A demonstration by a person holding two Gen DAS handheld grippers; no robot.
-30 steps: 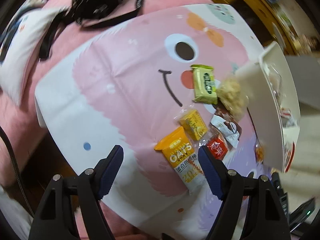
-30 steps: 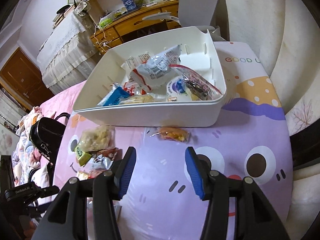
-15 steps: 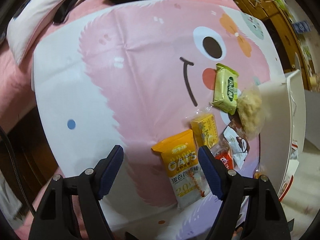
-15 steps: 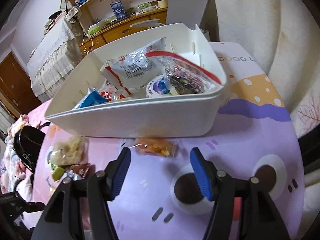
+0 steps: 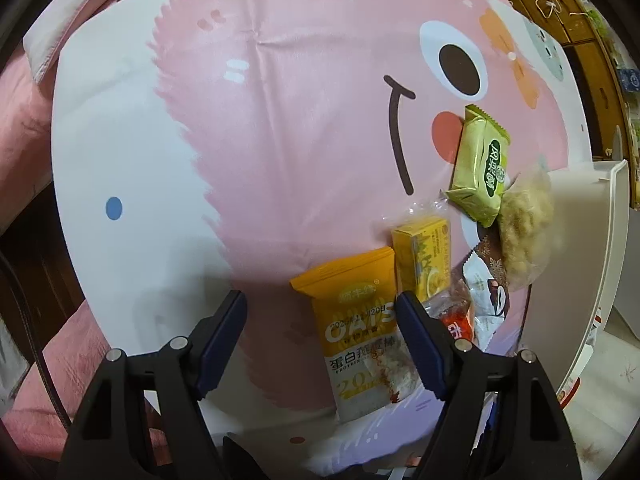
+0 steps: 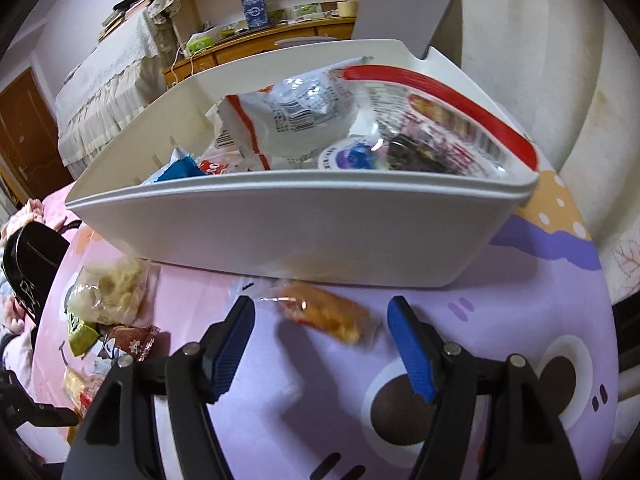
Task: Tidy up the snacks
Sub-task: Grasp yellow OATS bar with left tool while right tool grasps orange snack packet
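In the left wrist view, the left gripper (image 5: 320,316) hovers with fingers wide over the orange oats packet (image 5: 358,332) on the cartoon-print counter (image 5: 280,140). In the right wrist view, the right gripper (image 6: 320,324), fingers wide, frames a small orange snack (image 6: 326,316) lying just before the white bin (image 6: 280,224) of snacks.

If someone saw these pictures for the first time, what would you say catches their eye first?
Probably the white bin heaped with snack bags, filling the middle of the right wrist view, with an orange snack packet lying on the cloth just in front of it between the open right tool. In the left view, a yellow oats bar lies on the pink cartoon-face cloth.
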